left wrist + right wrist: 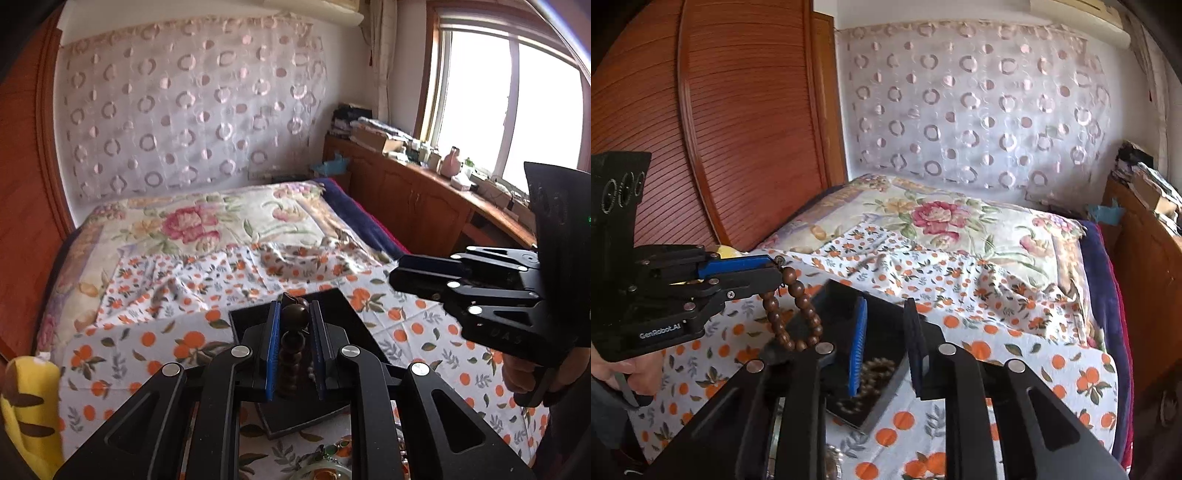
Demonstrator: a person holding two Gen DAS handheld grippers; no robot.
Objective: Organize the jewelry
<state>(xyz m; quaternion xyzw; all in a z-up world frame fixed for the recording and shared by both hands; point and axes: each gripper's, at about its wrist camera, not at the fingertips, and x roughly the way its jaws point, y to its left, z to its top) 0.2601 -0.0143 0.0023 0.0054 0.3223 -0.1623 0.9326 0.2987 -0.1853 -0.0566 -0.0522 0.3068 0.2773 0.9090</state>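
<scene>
Hanging a loop of brown wooden prayer beads [792, 314] from its tips, the left gripper [775, 271] is clamped on the strand near the top, so the rest dangles freely below and just in front of its jaws instead of bunching. In its own view the same beads [291, 332] run straight down between the blue pads [273, 343], pinched tight. Directly beneath and ahead of that claw sits a black jewelry tray [882, 398] on the orange-print bedsheet [1015, 354]; holding the strand above it looks like the approach to lowering it in.

The right gripper [886, 347] stands parted with nothing between its fingers, poised over the tray's near end, likely freed to steady or guide the hanging loop. Below its gap, a paler beaded piece [871, 373] already lies in the tray. More jewelry shows dimly at the lower edge, under the left claw, too blurred to name.
</scene>
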